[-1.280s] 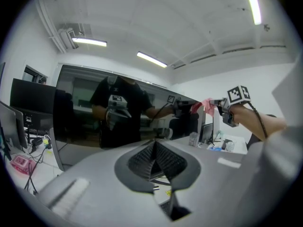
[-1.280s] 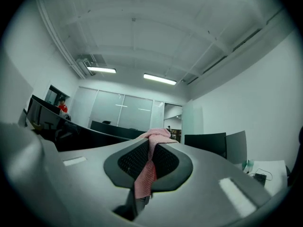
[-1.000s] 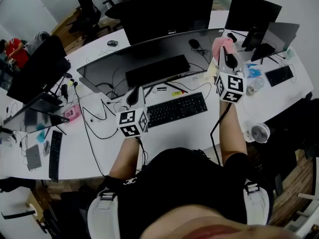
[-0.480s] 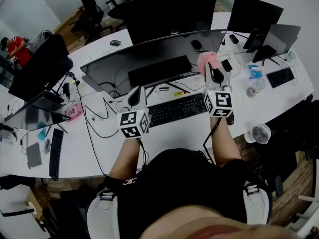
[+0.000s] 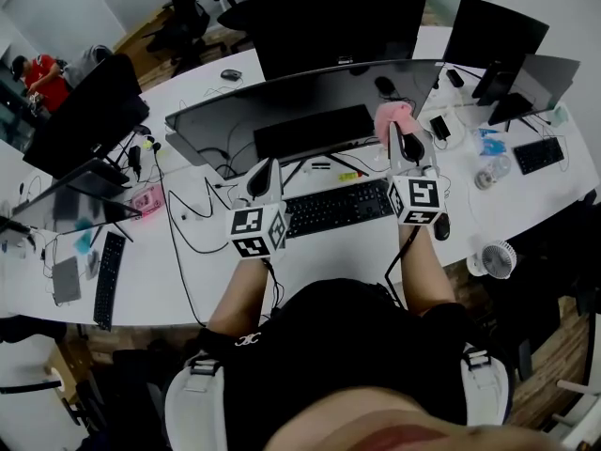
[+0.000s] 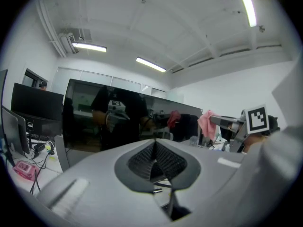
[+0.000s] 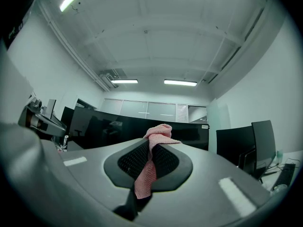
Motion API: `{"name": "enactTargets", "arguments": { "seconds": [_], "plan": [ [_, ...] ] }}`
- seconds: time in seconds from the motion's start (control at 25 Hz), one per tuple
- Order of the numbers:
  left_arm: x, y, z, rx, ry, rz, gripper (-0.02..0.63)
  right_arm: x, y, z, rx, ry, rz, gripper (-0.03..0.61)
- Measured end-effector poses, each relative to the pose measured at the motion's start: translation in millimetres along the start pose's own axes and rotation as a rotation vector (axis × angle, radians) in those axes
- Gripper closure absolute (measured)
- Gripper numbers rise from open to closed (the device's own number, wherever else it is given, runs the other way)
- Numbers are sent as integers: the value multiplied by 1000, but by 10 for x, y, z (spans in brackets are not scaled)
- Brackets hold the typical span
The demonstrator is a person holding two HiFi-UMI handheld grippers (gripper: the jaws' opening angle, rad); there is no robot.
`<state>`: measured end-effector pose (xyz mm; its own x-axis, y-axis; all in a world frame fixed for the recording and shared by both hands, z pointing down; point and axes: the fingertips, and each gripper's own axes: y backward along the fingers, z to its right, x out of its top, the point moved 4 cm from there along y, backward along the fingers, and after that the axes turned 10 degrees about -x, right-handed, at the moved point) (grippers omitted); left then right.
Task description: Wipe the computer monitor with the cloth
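A wide curved black monitor (image 5: 310, 101) stands across the white desk; it also fills the middle of the left gripper view as a dark screen (image 6: 85, 117) and lies ahead in the right gripper view (image 7: 104, 122). My right gripper (image 5: 402, 141) is shut on a pink cloth (image 5: 392, 116), held just in front of the screen's right part. The cloth (image 7: 150, 160) hangs pinched between the jaws. My left gripper (image 5: 265, 178) is shut with nothing in it, over the desk left of the keyboard, below the screen. The pink cloth (image 6: 207, 123) shows at the right there.
A black keyboard (image 5: 336, 207) lies between the grippers. Cables (image 5: 192, 224) trail over the desk at left. More monitors (image 5: 507, 54) stand at the right and left (image 5: 89, 116). A phone (image 5: 439, 126), a small fan (image 5: 496, 257) and another keyboard (image 5: 105, 278) sit on the desk.
My right gripper with the pink cloth has moved left and nearer along the screen, from its right end toward the middle. The left gripper has barely shifted.
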<state>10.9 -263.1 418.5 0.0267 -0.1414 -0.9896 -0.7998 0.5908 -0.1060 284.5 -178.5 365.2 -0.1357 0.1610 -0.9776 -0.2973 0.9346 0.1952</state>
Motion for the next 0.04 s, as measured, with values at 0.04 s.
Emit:
{"name": "enactTargets", "arguments": {
  "seconds": [0.04],
  "plan": [
    [-1, 3, -9, 1, 1, 1, 563, -7, -5, -23, 6, 0, 0, 565]
  ]
}}
